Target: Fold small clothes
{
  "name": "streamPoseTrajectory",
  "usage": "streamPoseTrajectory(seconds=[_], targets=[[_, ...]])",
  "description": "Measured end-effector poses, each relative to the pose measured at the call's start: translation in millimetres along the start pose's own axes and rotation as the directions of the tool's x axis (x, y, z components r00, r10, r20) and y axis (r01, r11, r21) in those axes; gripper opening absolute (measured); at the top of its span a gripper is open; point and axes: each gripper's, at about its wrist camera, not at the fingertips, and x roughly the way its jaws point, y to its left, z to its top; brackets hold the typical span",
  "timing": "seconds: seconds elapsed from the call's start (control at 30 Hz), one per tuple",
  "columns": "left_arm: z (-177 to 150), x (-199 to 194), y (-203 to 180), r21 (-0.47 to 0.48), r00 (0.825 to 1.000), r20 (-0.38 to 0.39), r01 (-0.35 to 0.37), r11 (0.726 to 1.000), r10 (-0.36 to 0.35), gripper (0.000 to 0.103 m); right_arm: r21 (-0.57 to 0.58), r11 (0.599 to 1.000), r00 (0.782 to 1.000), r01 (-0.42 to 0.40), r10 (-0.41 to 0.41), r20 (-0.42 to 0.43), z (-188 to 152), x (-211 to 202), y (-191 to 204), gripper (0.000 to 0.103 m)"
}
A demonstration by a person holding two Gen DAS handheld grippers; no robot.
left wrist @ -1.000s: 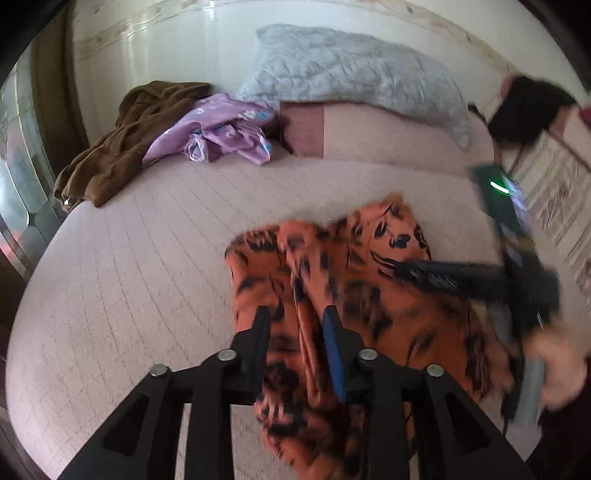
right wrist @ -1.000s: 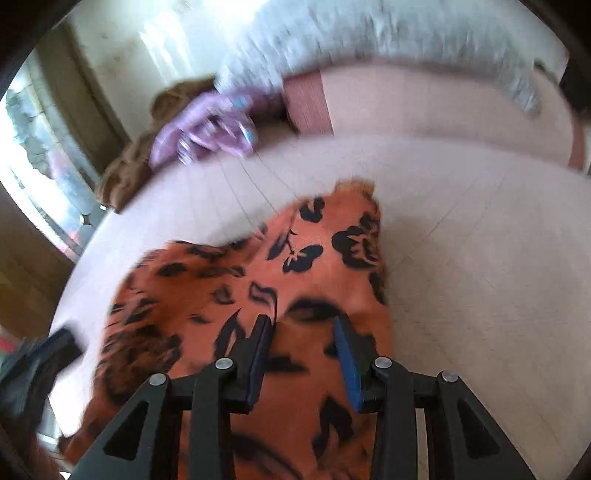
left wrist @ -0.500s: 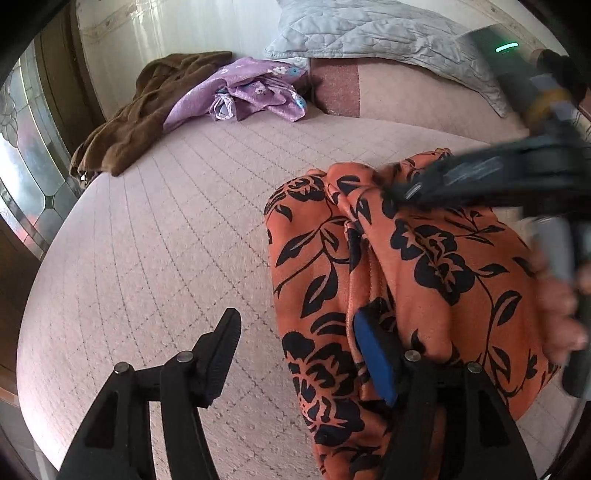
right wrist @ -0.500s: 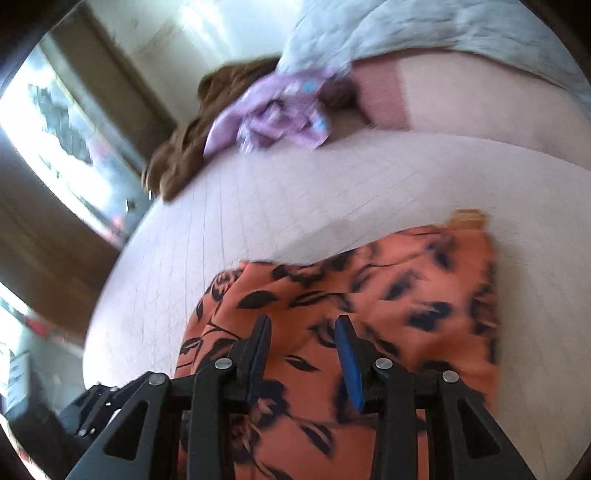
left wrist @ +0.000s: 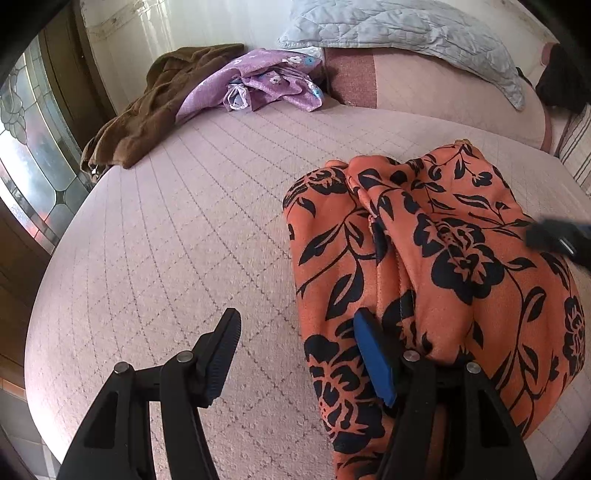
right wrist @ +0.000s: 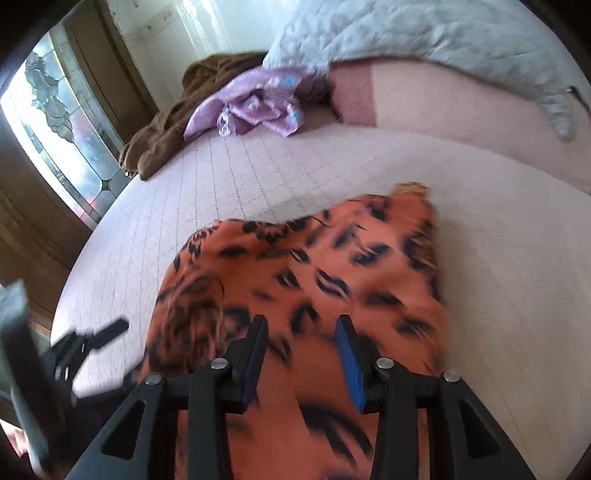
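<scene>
Presently, the orange floral garment [left wrist: 436, 266] lies bunched on the pink quilted bed [left wrist: 184, 240], on the side of the bed away from the stained-glass window [left wrist: 22, 147] and nearer than the grey pillow [left wrist: 406, 33]. It is only partly folded, by my judgement: a raised ridge of cloth runs lengthwise through its middle, and the edges do not line up.

The left gripper [left wrist: 299, 354] has its jaws wide apart. One jaw hangs over bare quilt on the window side of the garment; the other sits against the garment's near edge, gripping nothing. The right gripper [right wrist: 303, 354] is over the garment with its jaws apart as well. The wrist view there is smeared by motion, so whether any cloth sits between them is hard to say; it appears not.

For the step in hand, a clean re-grip looks advisable. Each gripper should take a single corner or hem, not the thick ridge, since pinching several layers would drag the whole bundle. The left gripper is best placed for the garment's window-side edge. Lifting both ends together, keeping the cloth taut between them, would let the ridge fall flat before the fold is laid over. The fabric looks thin and slippery, so a firm closure well in from the hem seems wise.

Beyond the garment, toward the pillow, a purple garment [left wrist: 266, 85] and a brown garment [left wrist: 155, 107] lie heaped, well apart from the work.
</scene>
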Motion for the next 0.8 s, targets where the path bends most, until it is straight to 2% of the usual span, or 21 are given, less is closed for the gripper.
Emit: streamPoseTrajectory(seconds=[0.07,0.17,0.23,0.3,0.57,0.8], targets=[[-1,-1,2,-0.001,1.0,0.001,-0.004,1.0,0.004,0.065,-0.001,1.0,1.0,0.011,-0.011,0.019,-22,-21,-4,0.046],[-1,0,-2,0.006,1.0,0.007,-0.013,1.0,0.013,0.065,-0.013,1.0,1.0,-0.003,0.003,0.016,-53,-29,-6,0.055],[-2,1,-5,0.013,0.999,0.014,-0.03,0.999,0.03,0.065,-0.076,0.997,0.999,0.03,-0.028,0.023,-70,-21,1,0.056],[-2,2,-7,0.017,0.999,0.022,-0.045,0.999,0.044,0.065,-0.154,0.985,0.994,0.083,-0.069,0.089,-80,-15,10,0.057],[-2,5,-9,0.004,0.997,0.032,-0.066,0.998,0.066,0.066,-0.178,0.982,0.995,0.055,-0.04,0.086,-76,-6,9,0.058],[-8,9,-12,-0.014,0.994,0.047,-0.095,0.995,0.095,0.066,-0.189,0.979,0.994,0.078,-0.063,0.087,-76,-1,12,0.058]])
